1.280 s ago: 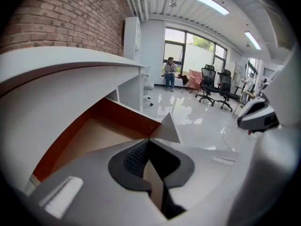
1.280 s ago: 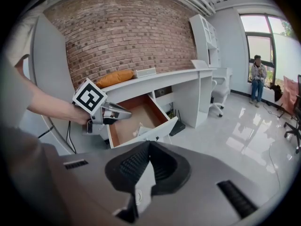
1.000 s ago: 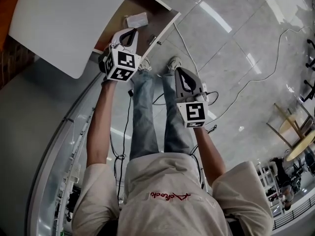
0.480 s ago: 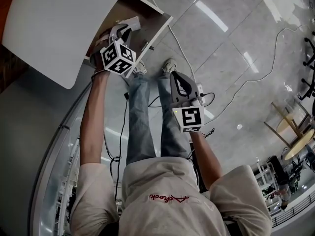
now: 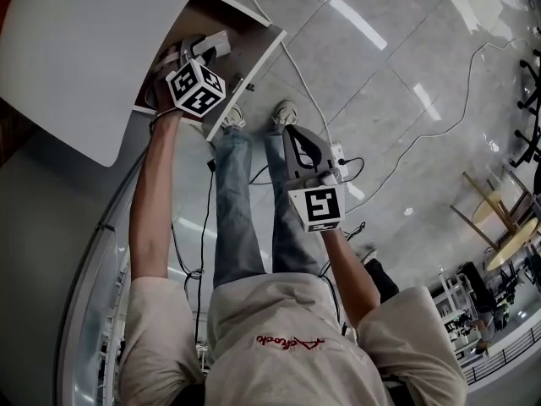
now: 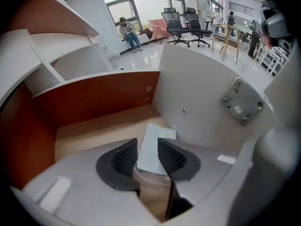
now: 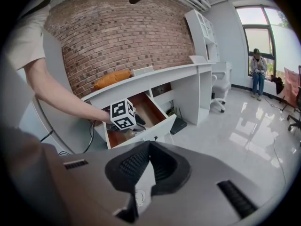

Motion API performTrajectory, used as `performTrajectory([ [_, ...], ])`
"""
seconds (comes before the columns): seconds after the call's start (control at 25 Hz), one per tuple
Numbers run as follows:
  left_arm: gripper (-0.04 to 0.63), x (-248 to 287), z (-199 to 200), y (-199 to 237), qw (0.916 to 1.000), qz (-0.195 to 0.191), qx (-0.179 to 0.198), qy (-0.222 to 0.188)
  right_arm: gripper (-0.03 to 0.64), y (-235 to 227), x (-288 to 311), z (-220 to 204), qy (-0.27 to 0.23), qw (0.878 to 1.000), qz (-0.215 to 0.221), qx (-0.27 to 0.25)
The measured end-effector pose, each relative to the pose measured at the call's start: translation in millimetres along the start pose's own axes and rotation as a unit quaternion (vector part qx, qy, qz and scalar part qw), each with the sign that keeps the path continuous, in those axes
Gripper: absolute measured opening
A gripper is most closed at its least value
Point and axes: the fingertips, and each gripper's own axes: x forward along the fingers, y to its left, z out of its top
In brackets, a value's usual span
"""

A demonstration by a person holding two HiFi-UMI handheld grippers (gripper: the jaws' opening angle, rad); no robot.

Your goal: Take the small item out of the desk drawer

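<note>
The small item [image 6: 151, 150], a flat pale packet, lies on the wooden floor of the open desk drawer [image 6: 94, 126]. My left gripper [image 6: 148, 143] points steeply down into the drawer. Its jaws have just been opening and now stand on either side of the packet, which lies between them. In the head view the left gripper [image 5: 209, 47] is inside the drawer [image 5: 249, 53], and the packet [image 5: 218, 41] shows at its tip. My right gripper [image 5: 293, 134] hangs shut over the floor, with nothing in it, apart from the drawer [image 7: 151, 108].
The white desk top [image 5: 84, 49] overhangs the drawer's left side. My legs and shoes stand just in front of the drawer. Cables [image 5: 397, 155] and a power strip [image 5: 338, 152] lie on the tiled floor. Chairs and tables stand at the far right.
The left gripper has sunk from above the drawer's front down into it, over the packet, and its jaws have opened. The right gripper has stayed where it was.
</note>
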Motion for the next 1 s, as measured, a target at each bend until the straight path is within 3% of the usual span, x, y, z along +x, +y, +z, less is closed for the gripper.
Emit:
performTrajectory([
  [0.2,0.122,7,3,5,1.0,0.008,0.0,0.002,0.012,-6,1,2,0.0,1.0,-0.005,0.005],
  [0.44,0.031,9,2,10,0.9997,0.023,0.0,0.005,0.011,-9,1,2,-0.002,1.0,-0.007,0.006],
  [1.0,0.009,-4,6,12,0.9993,0.034,-0.014,-0.011,0.012,-7,-2,1,-0.004,1.0,-0.008,0.007],
])
